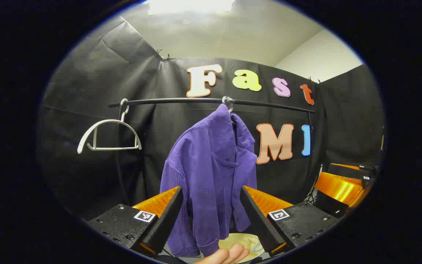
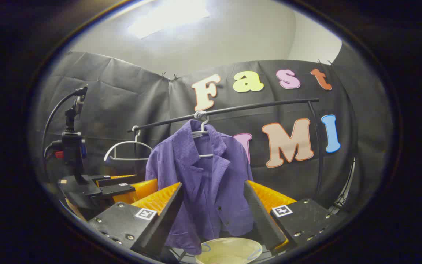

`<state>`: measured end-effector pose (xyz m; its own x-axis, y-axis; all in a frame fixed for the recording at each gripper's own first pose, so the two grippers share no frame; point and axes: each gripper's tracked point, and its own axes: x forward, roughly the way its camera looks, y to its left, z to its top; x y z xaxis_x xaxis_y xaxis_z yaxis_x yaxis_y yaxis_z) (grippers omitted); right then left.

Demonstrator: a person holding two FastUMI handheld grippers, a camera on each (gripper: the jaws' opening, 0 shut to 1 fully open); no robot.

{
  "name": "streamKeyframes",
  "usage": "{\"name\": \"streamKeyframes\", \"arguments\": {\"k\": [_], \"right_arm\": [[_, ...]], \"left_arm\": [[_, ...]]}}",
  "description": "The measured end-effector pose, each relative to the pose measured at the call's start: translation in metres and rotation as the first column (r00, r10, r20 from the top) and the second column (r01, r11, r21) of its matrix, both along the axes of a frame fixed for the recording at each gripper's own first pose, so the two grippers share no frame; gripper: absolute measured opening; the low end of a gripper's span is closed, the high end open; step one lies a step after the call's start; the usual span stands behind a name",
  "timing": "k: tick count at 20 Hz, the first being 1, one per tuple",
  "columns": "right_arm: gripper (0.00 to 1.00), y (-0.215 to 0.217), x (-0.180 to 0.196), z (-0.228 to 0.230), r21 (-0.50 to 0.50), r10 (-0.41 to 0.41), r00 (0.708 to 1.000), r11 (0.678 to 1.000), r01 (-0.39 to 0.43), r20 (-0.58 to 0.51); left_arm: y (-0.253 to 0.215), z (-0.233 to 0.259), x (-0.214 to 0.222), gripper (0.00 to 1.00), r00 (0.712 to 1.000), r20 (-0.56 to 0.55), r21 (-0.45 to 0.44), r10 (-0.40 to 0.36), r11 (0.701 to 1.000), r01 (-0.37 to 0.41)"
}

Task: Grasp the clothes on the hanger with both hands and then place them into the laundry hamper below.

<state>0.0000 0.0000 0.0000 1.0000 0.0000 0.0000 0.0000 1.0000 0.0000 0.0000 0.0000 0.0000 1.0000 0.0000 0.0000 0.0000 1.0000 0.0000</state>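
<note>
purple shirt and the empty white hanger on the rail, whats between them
In the right gripper view, nothing hangs between the purple shirt and the empty white hanger: bare black rail and booth cloth behind.

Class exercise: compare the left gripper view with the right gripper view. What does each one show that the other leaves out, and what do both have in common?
Left gripper view alone: fingertips of a hand at the bottom edge, and the other hand-held gripper's orange body at far right.

Right gripper view alone: the other hand-held gripper at left, carrying a camera on a stalk, and the white hanger inside the shirt's open collar.

Both: the purple shirt hanging from the black rail, an empty white hanger, the pale hamper below, and open orange fingers framing the shirt.
</note>
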Motion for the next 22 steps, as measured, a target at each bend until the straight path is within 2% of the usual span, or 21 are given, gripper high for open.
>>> {"name": "streamKeyframes", "arguments": {"k": [1, 6, 8, 14, 19, 22], "right_arm": [[0.99, -0.002, 0.002, 0.000, 0.000, 0.004, 1.000, 1.000, -0.004, -0.001], [0.98, -0.011, 0.018, -0.010, 0.003, 0.024, 1.000, 1.000, -0.024, -0.017], [0.99, -0.015, 0.027, -0.016, 0.018, 0.024, 1.000, 1.000, -0.024, -0.014], [0.98, -0.024, 0.071, -0.048, 0.035, 0.049, 0.998, 0.998, -0.048, -0.046], [0.99, -0.026, 0.113, -0.071, 0.029, 0.061, 0.995, 0.998, -0.059, -0.083], [0.99, -0.025, 0.137, -0.087, 0.040, 0.074, 0.991, 0.997, -0.070, -0.112]], "left_arm": [[-0.003, 0.001, 0.001, 0.96, 1.000, 0.002, 0.001, -0.002, 1.000, 0.002], [-0.012, 0.005, 0.012, 0.98, 1.000, 0.014, -0.035, 0.003, 0.999, -0.002], [-0.013, 0.002, 0.020, 0.96, 1.000, 0.019, -0.021, 0.011, 1.000, -0.011], [-0.019, -0.025, 0.050, 0.97, 1.000, -0.004, -0.014, 0.030, 0.999, -0.030], [-0.016, -0.029, 0.070, 0.97, 0.994, 0.036, 0.036, 0.102, 0.994, -0.103], [0.004, -0.035, 0.080, 0.98, 0.975, 0.058, 0.053, 0.213, 0.975, -0.216]]}}
